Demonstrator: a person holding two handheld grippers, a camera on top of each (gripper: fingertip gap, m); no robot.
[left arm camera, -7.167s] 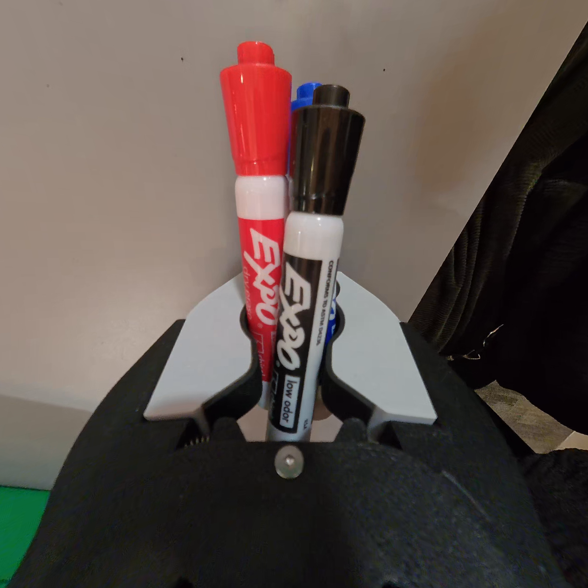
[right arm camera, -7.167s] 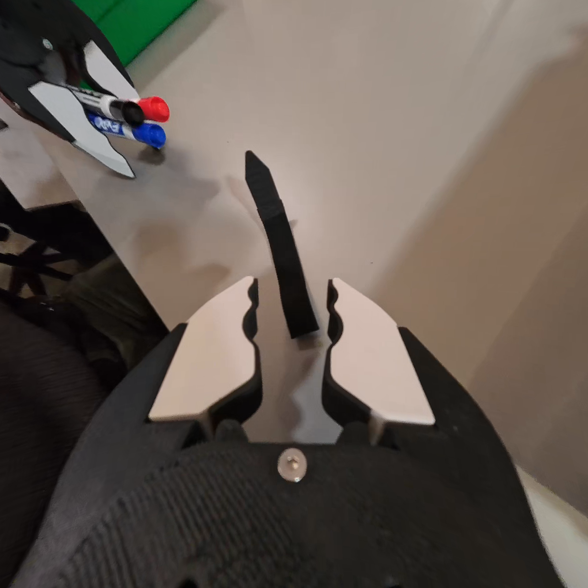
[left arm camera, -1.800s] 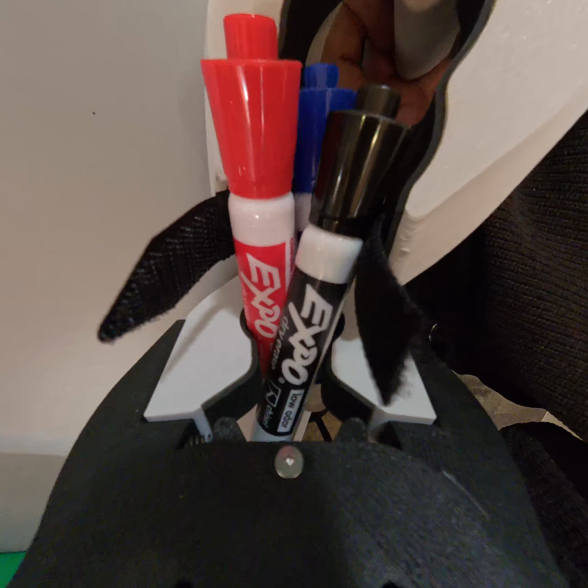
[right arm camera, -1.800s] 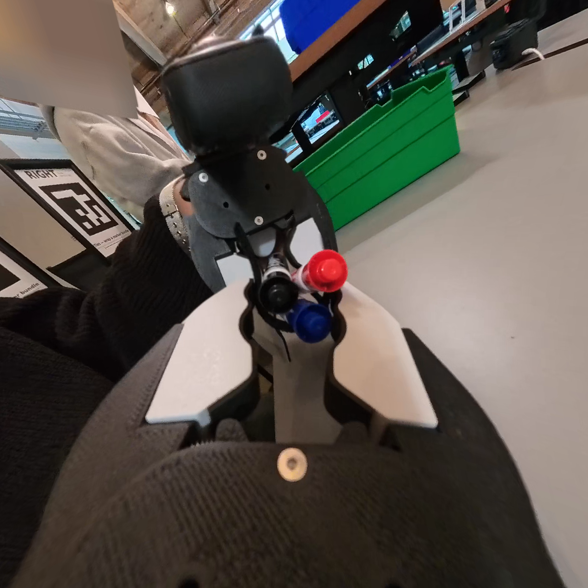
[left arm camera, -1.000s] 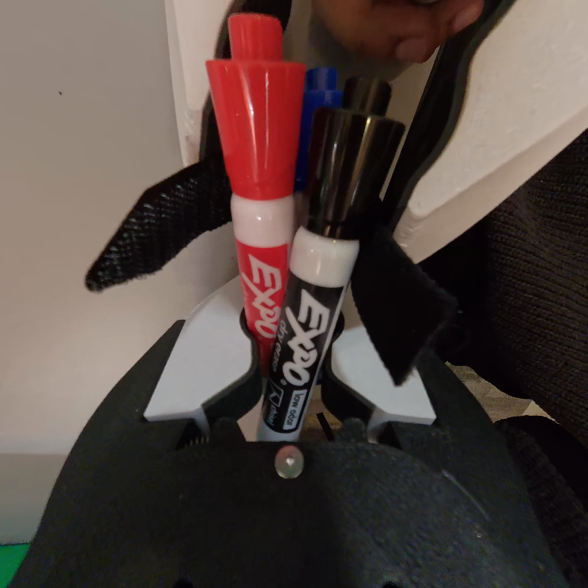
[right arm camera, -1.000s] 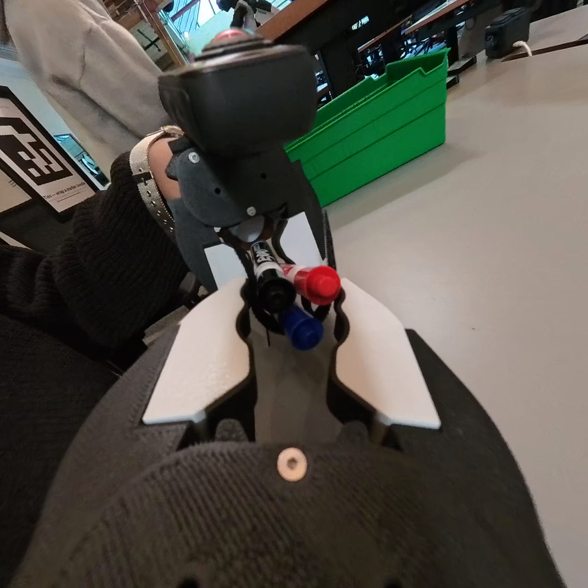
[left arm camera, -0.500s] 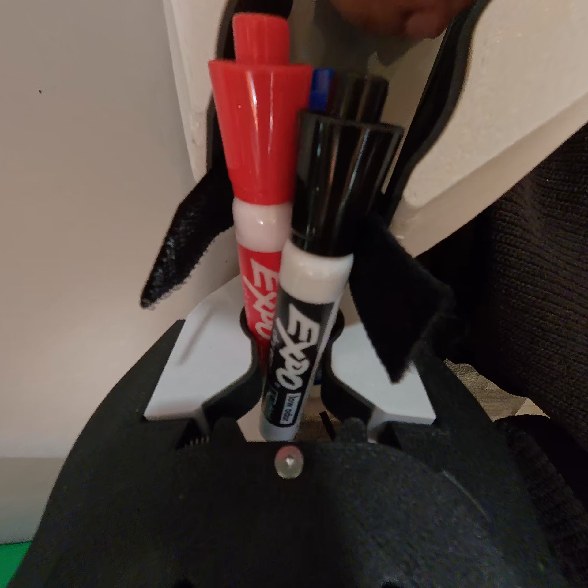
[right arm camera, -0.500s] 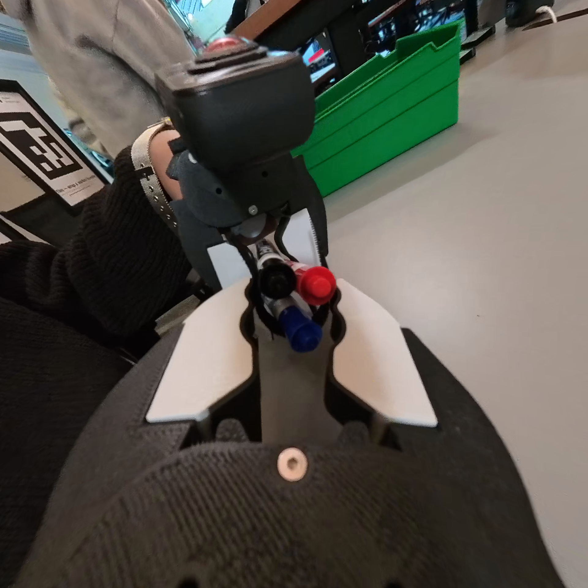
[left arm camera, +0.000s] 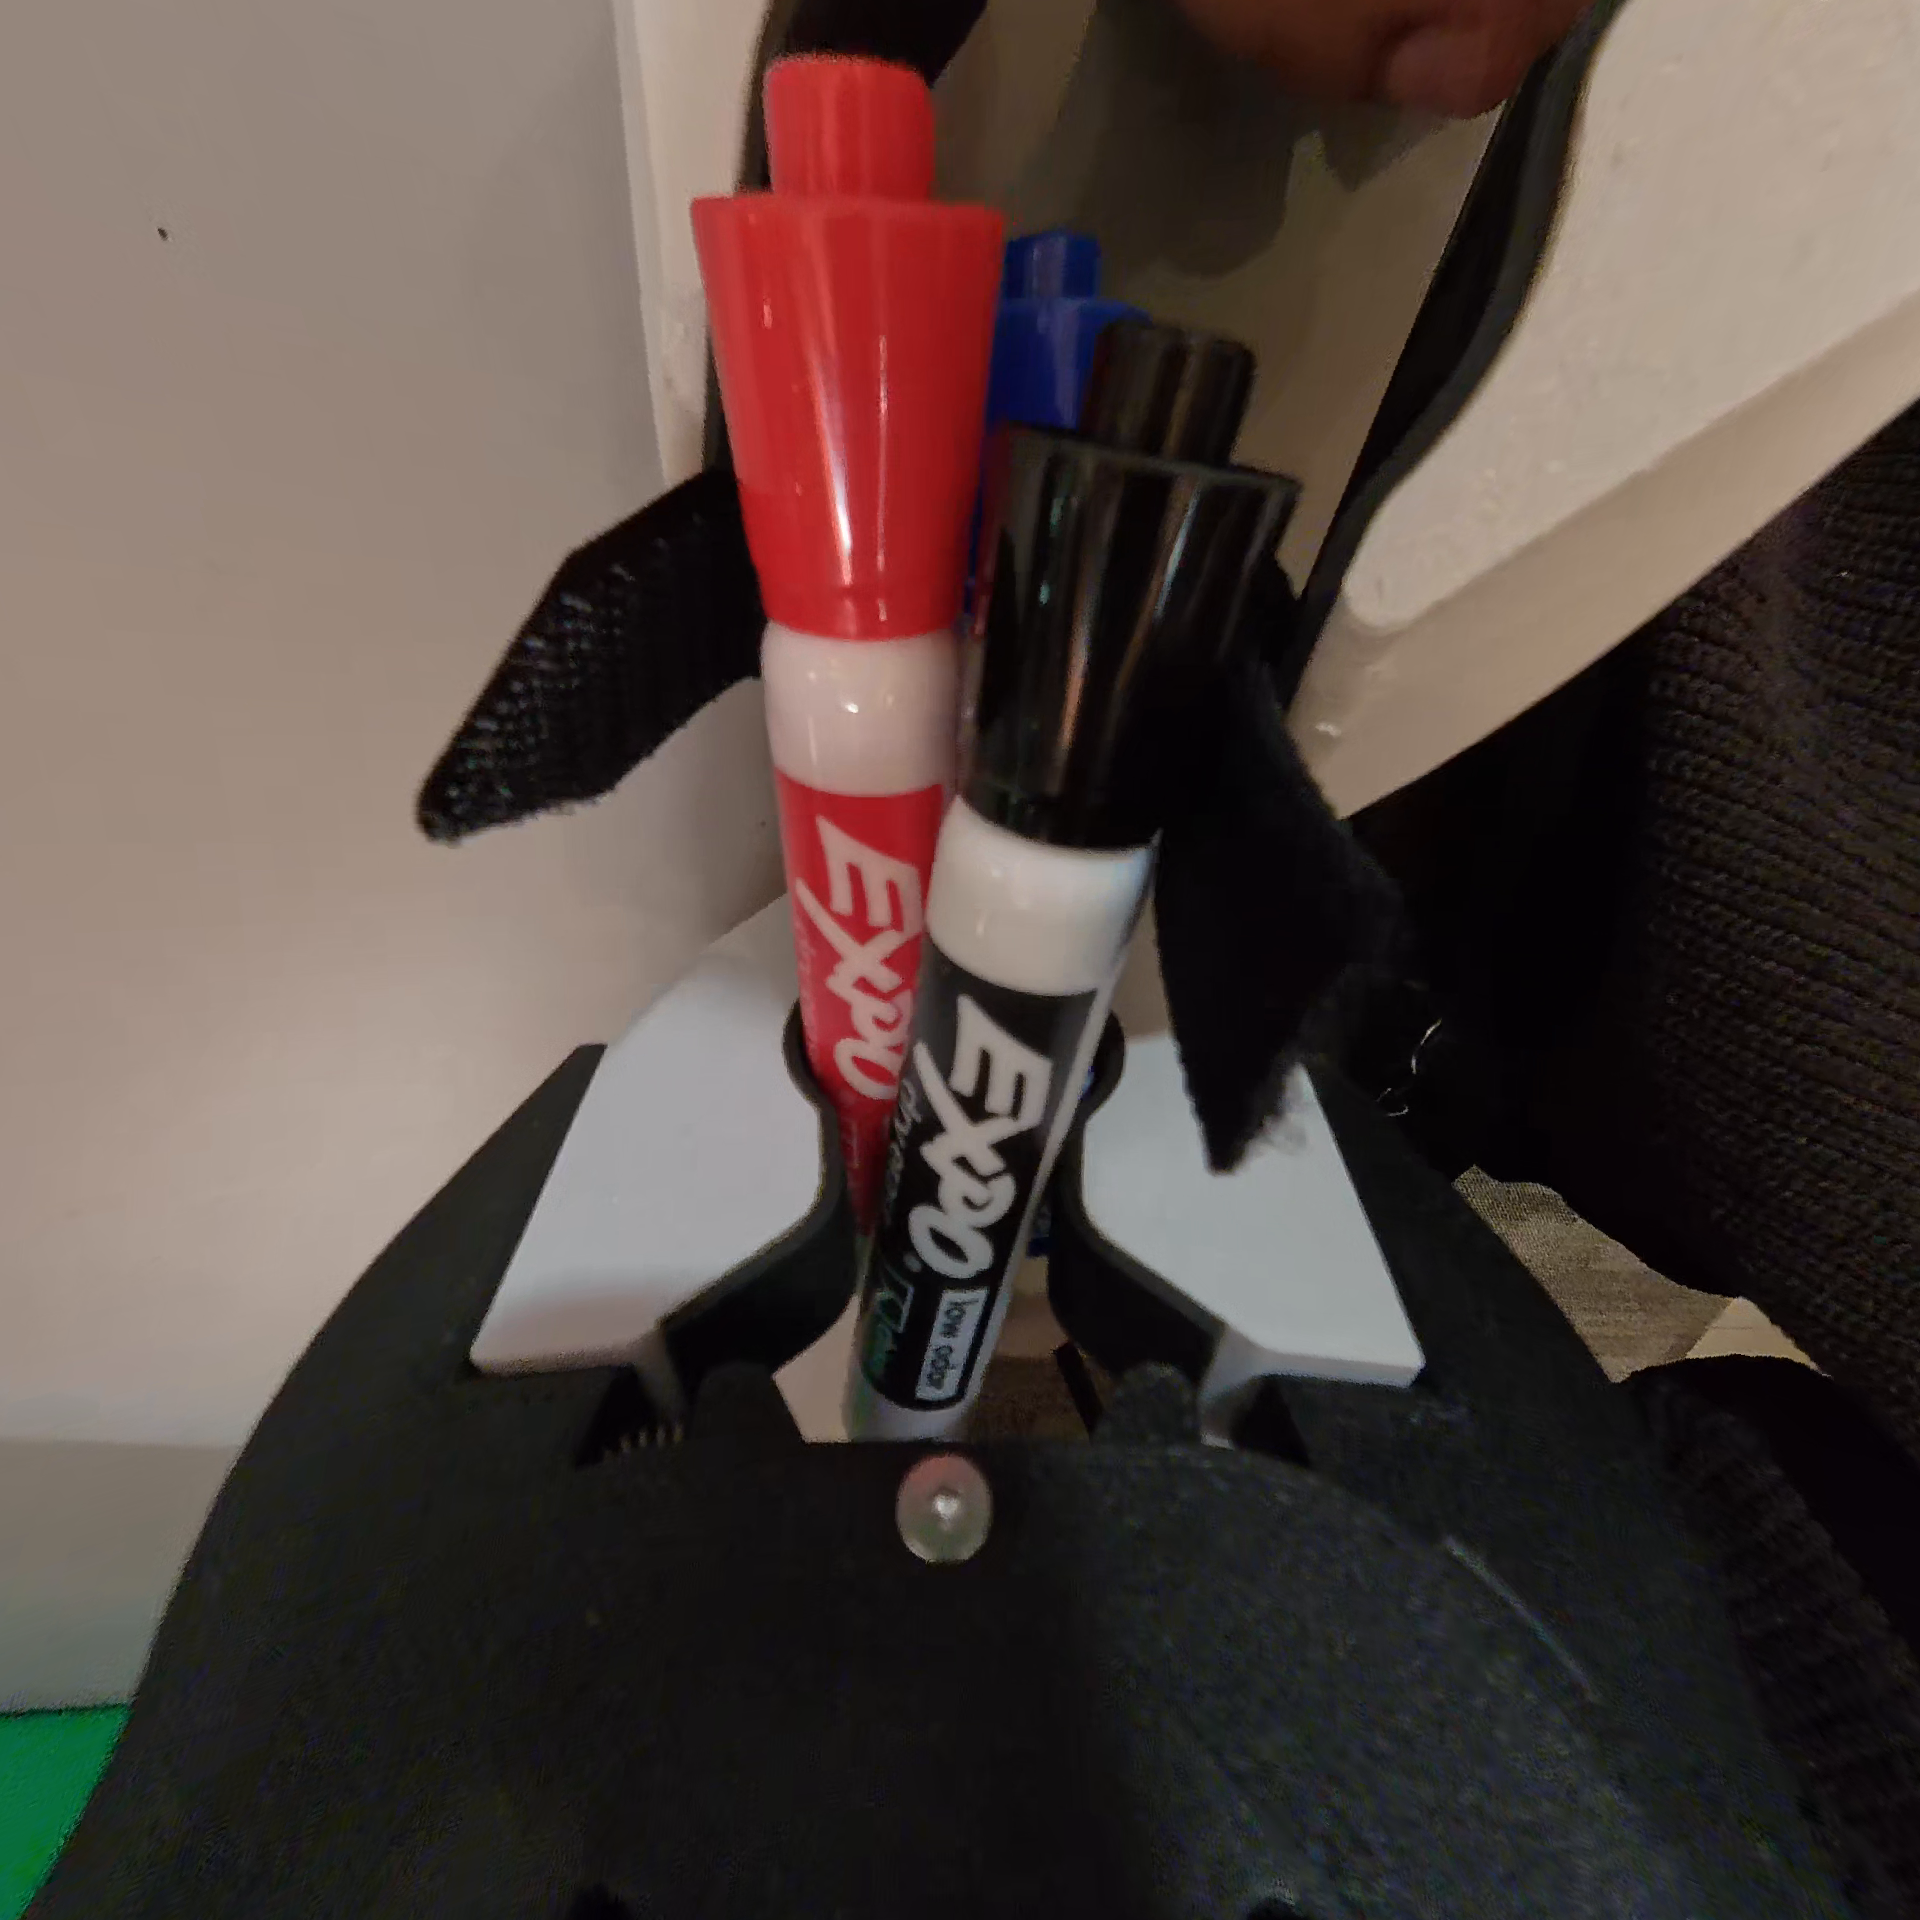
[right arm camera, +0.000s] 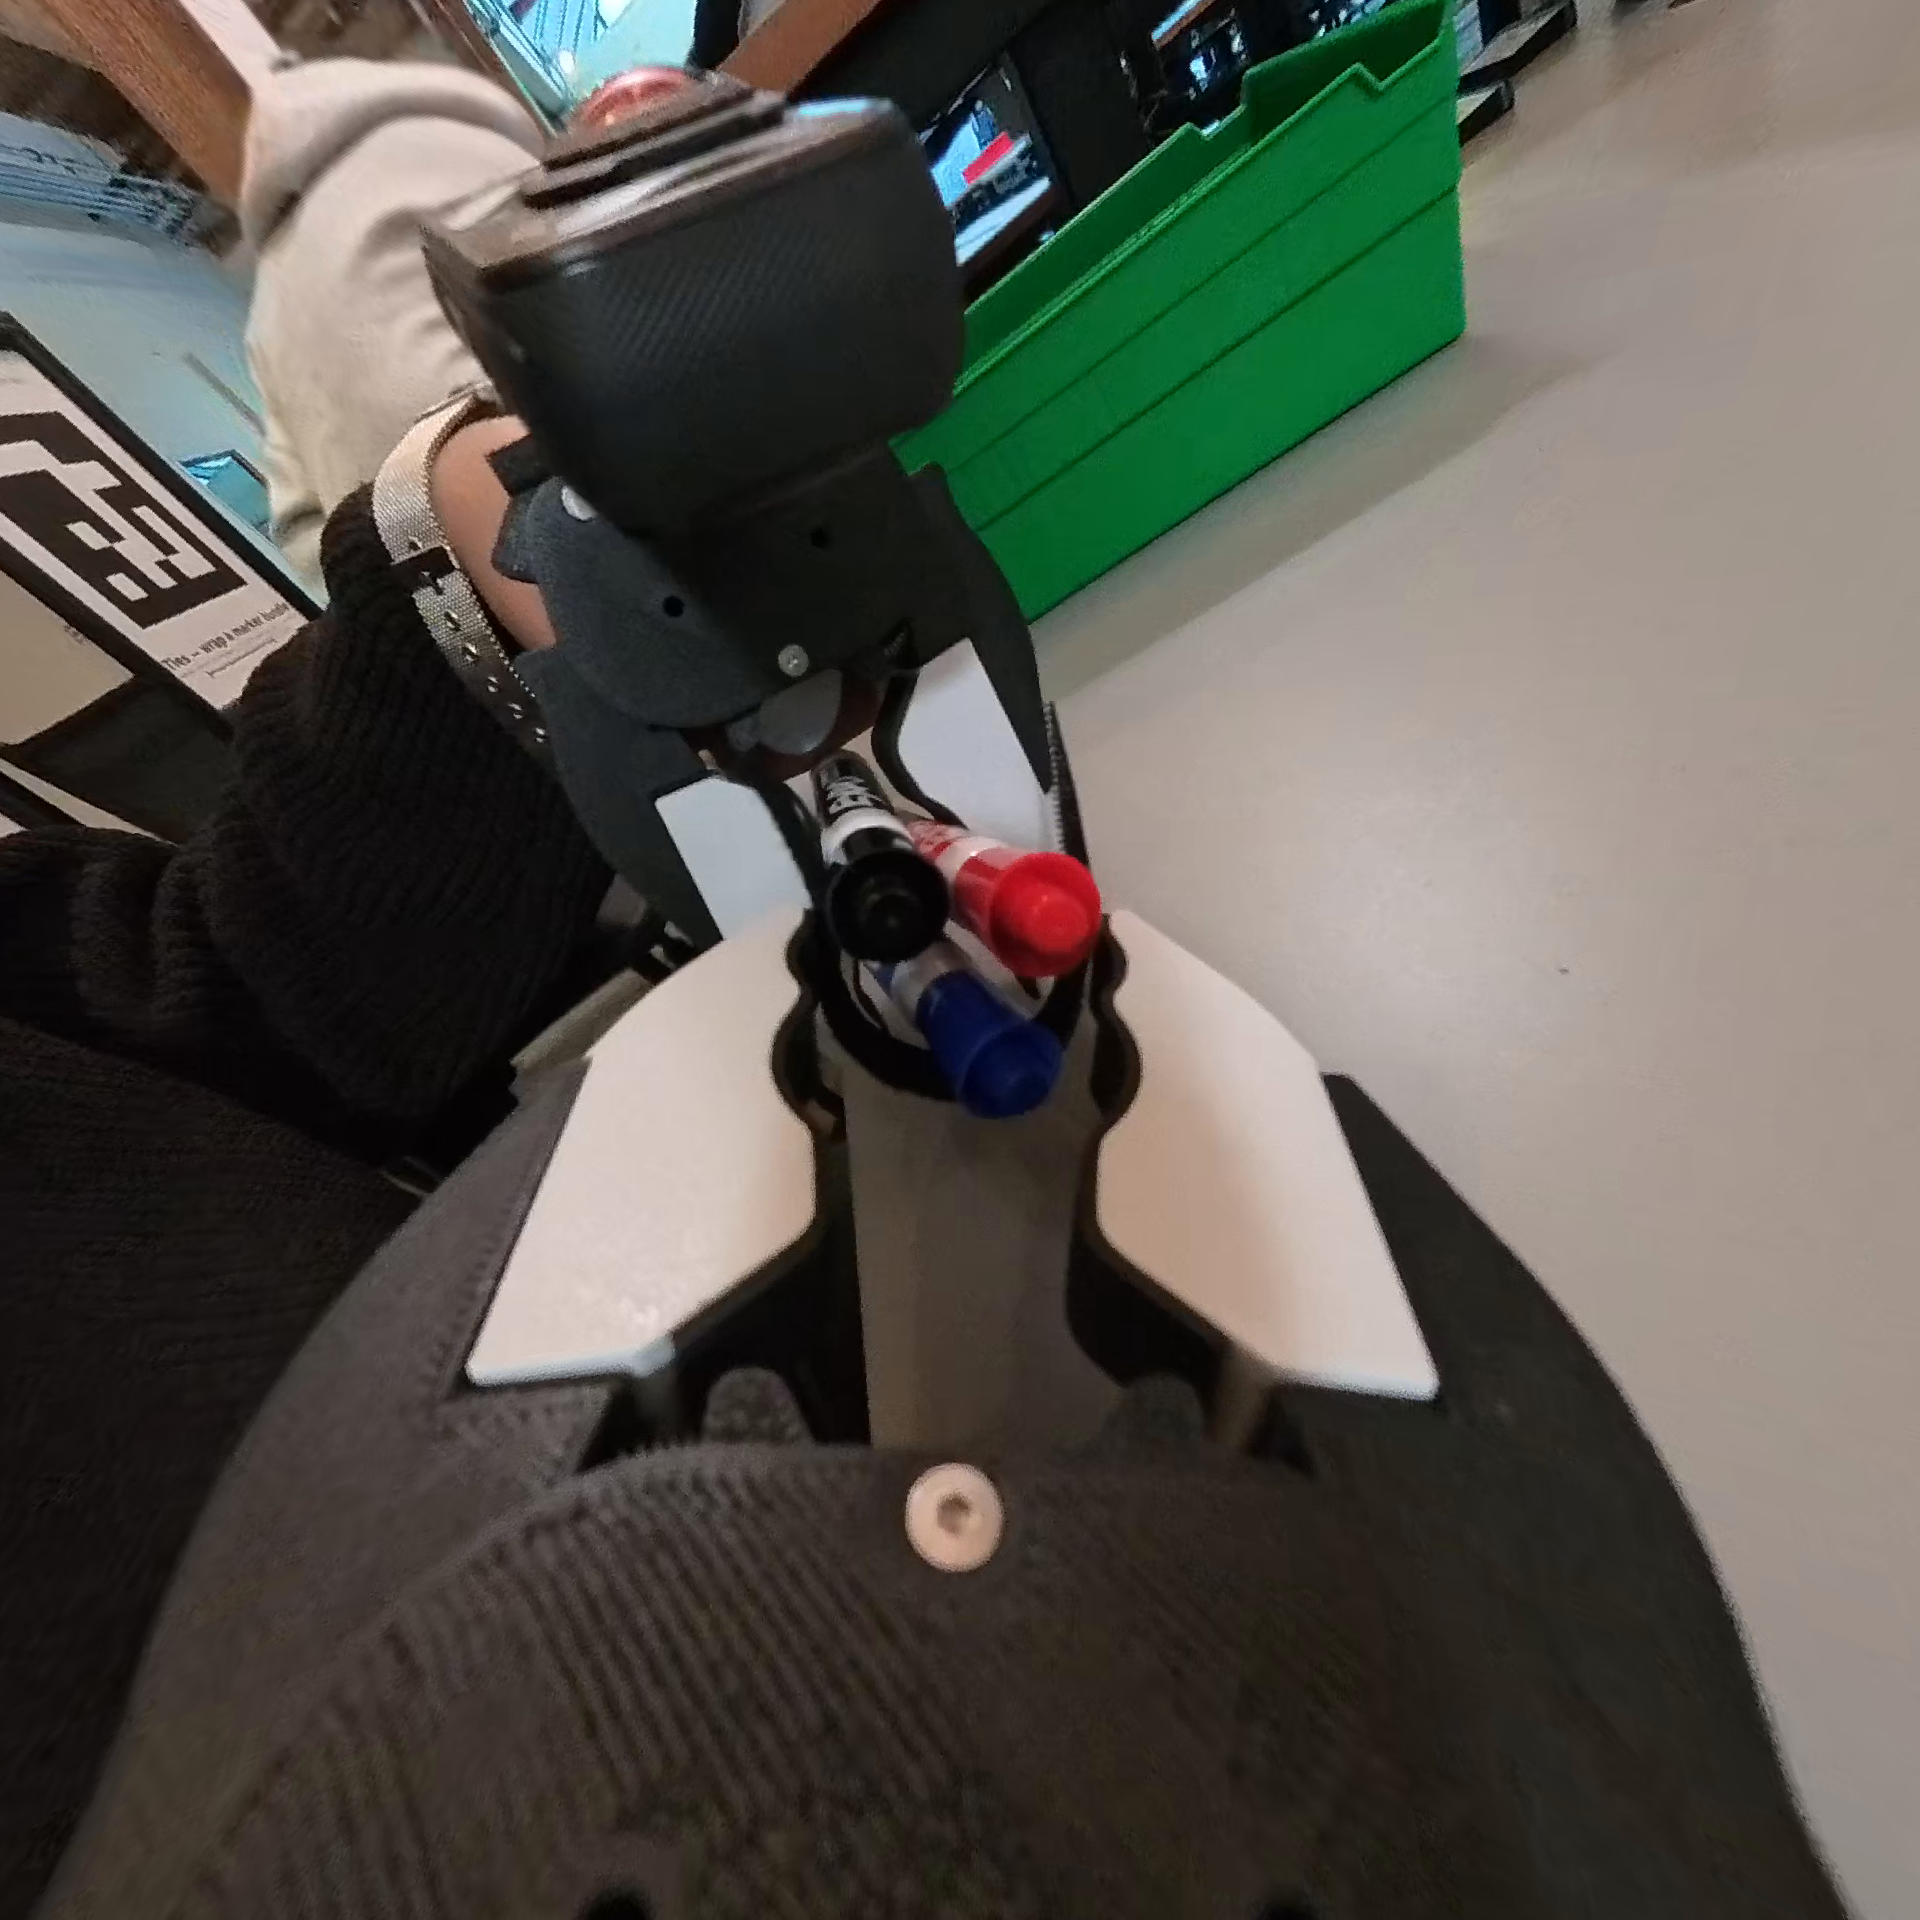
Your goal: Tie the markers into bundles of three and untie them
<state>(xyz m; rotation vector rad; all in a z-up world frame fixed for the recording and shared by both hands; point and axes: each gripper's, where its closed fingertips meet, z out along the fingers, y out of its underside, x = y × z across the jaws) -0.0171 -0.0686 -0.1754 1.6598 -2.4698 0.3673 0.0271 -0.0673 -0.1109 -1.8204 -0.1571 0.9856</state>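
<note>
My left tongs (left arm camera: 951, 1081) are clamped on three markers, caps pointing forward: red marker (left arm camera: 847, 582), black marker (left arm camera: 1049, 831), and blue marker (left arm camera: 1044, 332) behind them. A black strap (left arm camera: 582, 707) passes behind the bundle, one end jutting left, the other hanging at right. My right tongs (right arm camera: 956, 997) stand apart around the cap ends above the grey bench (right arm camera: 1507, 831), seemingly touching nothing, though contact is hard to judge; a green bin (right arm camera: 1247, 312) sits beyond.
</note>
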